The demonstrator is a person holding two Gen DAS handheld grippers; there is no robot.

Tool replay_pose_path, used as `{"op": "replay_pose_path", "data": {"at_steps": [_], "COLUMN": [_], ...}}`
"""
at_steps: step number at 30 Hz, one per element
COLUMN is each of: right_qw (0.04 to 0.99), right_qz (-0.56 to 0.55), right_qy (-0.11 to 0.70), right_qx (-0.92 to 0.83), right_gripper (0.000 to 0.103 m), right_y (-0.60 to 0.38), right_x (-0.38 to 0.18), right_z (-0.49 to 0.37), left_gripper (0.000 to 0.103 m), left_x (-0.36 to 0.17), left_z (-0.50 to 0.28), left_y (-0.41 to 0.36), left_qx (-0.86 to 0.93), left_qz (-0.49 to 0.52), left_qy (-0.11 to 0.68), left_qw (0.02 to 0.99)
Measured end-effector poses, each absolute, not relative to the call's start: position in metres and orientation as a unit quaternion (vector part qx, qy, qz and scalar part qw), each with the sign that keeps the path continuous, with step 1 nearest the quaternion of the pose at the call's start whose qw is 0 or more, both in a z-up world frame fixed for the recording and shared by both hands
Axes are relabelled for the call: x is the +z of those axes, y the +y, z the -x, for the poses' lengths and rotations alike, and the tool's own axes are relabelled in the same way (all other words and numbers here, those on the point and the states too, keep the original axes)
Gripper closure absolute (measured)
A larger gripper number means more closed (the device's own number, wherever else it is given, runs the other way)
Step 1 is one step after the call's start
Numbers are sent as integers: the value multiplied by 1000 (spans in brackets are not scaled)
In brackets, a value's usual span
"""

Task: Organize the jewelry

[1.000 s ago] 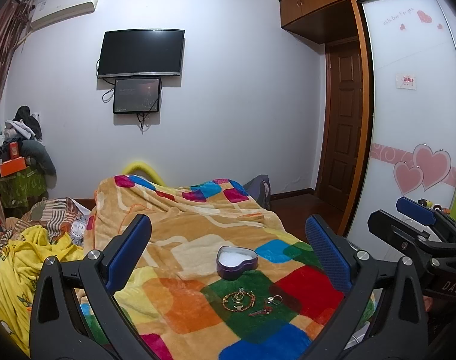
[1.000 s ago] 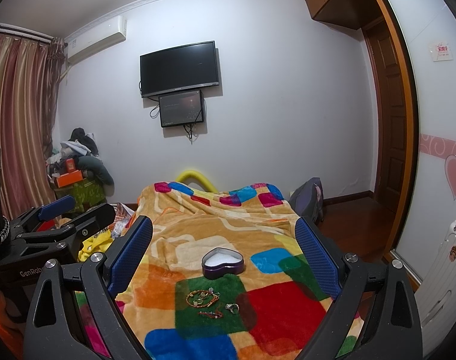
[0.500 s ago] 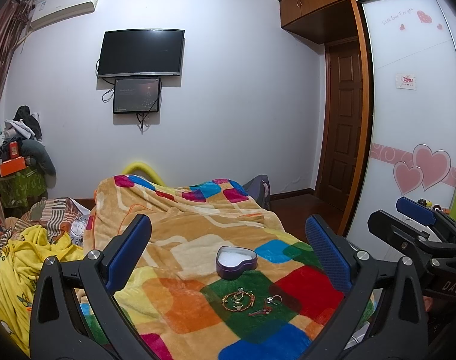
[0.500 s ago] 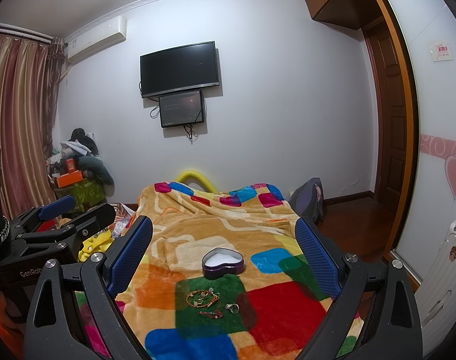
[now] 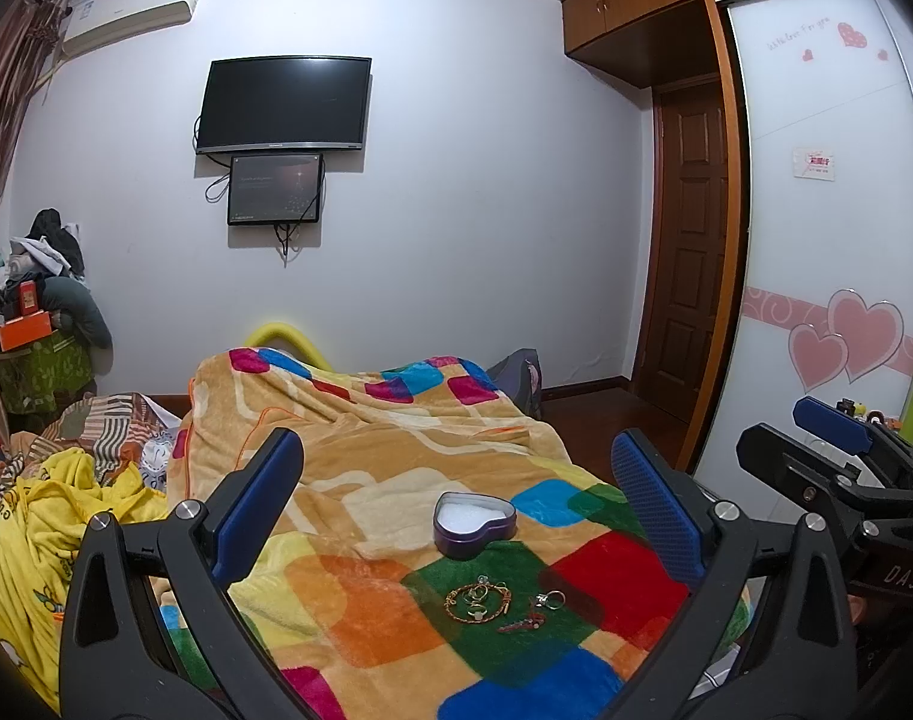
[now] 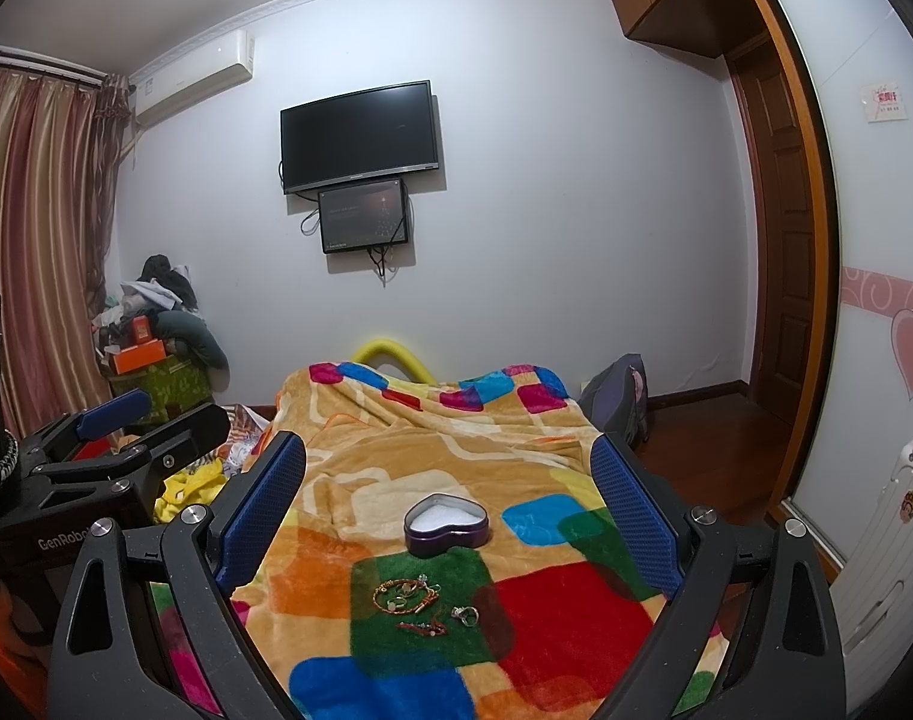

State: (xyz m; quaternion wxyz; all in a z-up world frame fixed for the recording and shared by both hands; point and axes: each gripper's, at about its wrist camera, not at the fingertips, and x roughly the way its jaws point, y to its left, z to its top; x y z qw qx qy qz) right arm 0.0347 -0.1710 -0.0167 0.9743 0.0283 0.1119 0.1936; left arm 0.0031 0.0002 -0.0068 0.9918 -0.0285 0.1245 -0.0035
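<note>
At the far left of the left wrist view a heap of yellow cloth (image 5: 42,546) lies beside the bed, with a striped cloth (image 5: 105,426) behind it at about 10 o'clock from the heap. The left gripper (image 5: 456,498) hangs above the blanket (image 5: 360,456), its two blue-padded jaws spread wide with nothing between them. Framed in that gap, the heart-shaped tin (image 5: 474,523) sits open on the blanket, white lining showing. At 6 o'clock from the tin, on a green patch, lies the gold bracelet (image 5: 477,600) with small rings resting inside its loop. At 3 o'clock from the bracelet, just beside it, is a ring (image 5: 550,600), and at about 5 o'clock from the bracelet a small red piece (image 5: 522,624). At the right edge the other tool shows against the wardrobe door (image 5: 828,240).

In the right wrist view the left tool sits at 9 o'clock. The right gripper (image 6: 450,495) is likewise held above the blanket (image 6: 396,450), jaws wide apart and empty. The tin (image 6: 446,525) lies between them; the bracelet (image 6: 403,594) is at 7 o'clock from it, the red piece (image 6: 423,628) at 5 o'clock from the bracelet, and the ring (image 6: 465,615) at 4 o'clock. A television (image 6: 360,135) hangs on the far wall at 12 o'clock.
</note>
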Motion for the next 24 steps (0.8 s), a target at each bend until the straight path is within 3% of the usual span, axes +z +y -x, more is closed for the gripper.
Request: {"op": "replay_pose_path", "data": {"at_steps": [12,24], "right_qw": [973,967], "right_qz": [-29,-23], "right_qy": [126,202], "right_qx": [190,157], "right_gripper": [8,8], "right_y": [-170,-182], "right_x": [-37,-65], "right_z": [-44,-86], "left_gripper": [0,0], "left_x": [-9,-52], "left_z": [-17,-75], "left_y": [1,9], "left_qx": [-5,-26], "left_qz": [29,32], "left_qy": [141,226], "left_qw": [990,973]}}
